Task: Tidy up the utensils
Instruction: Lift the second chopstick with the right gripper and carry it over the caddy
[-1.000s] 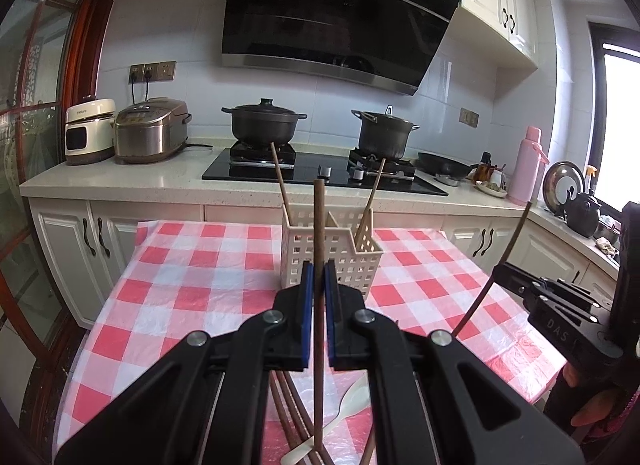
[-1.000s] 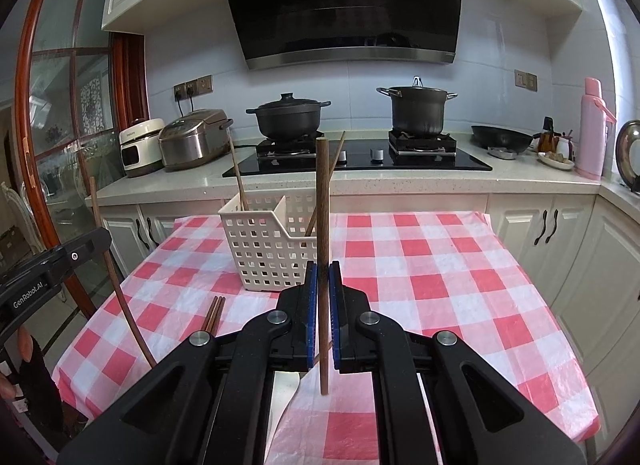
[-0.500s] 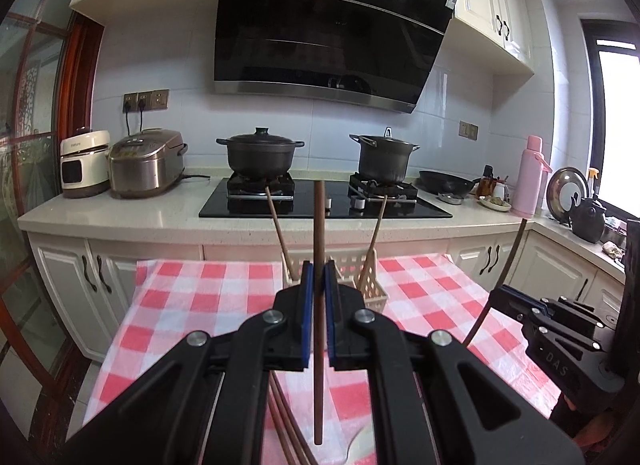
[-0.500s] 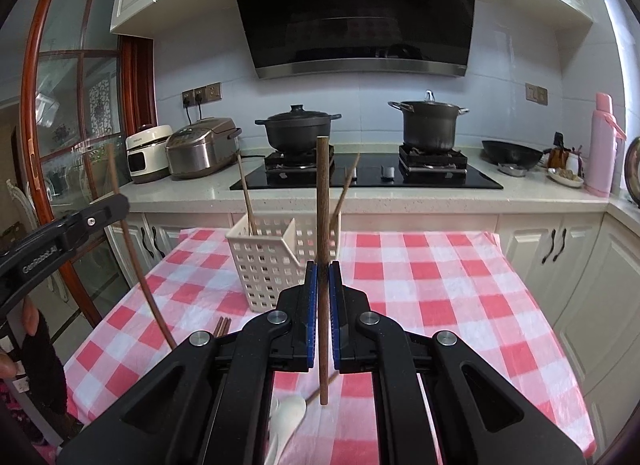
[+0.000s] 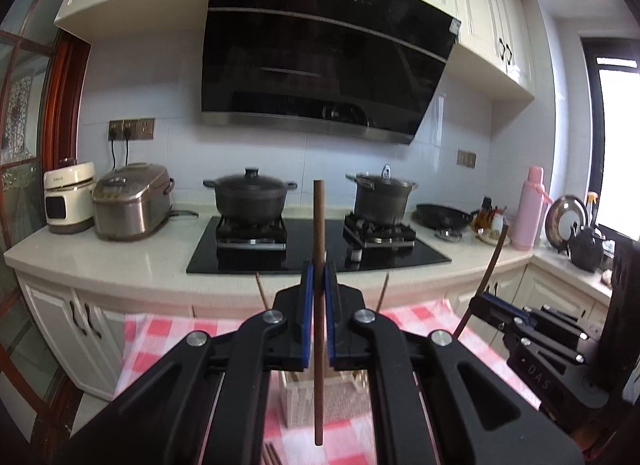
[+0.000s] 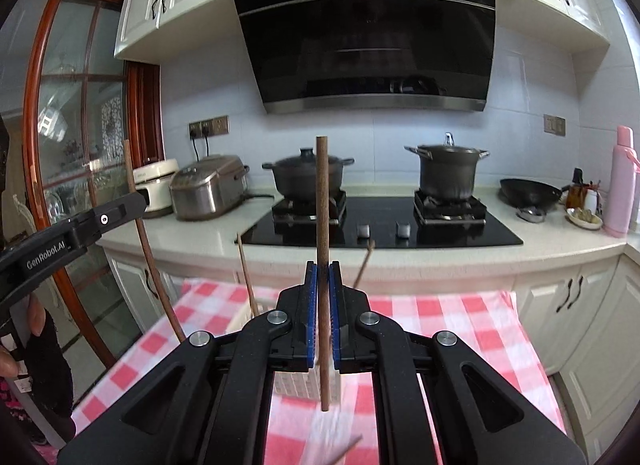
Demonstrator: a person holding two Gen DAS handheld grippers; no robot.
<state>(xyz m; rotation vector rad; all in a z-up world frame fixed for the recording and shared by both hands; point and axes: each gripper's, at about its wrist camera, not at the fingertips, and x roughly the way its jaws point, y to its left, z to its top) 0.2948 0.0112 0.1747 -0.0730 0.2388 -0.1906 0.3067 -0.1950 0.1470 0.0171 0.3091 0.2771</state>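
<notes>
My left gripper [image 5: 319, 279] is shut on a brown chopstick [image 5: 319, 233] that stands upright between its blue pads. My right gripper [image 6: 323, 277] is shut on a second upright chopstick [image 6: 322, 201]. Both hang high above the red-checked table [image 6: 460, 317]. Below the left gripper sits the white perforated basket [image 5: 332, 399], with two chopsticks [image 5: 261, 291] leaning out of it. In the right wrist view the basket [image 6: 292, 383] is mostly hidden behind the jaws. More chopsticks [image 5: 270, 455] lie on the cloth at the bottom edge. Each gripper shows in the other's view, at the side.
Behind the table runs a counter [image 5: 120, 253] with a black hob, two dark pots [image 5: 250, 197], a rice cooker [image 5: 130, 201], a wok and a pink flask [image 5: 530, 207]. White cabinets stand under the counter. A wooden glass door [image 6: 60, 145] is on the left.
Both grippers have risen with their chopsticks. The basket and table have dropped low in both views, and the counter and hood now fill the frames.
</notes>
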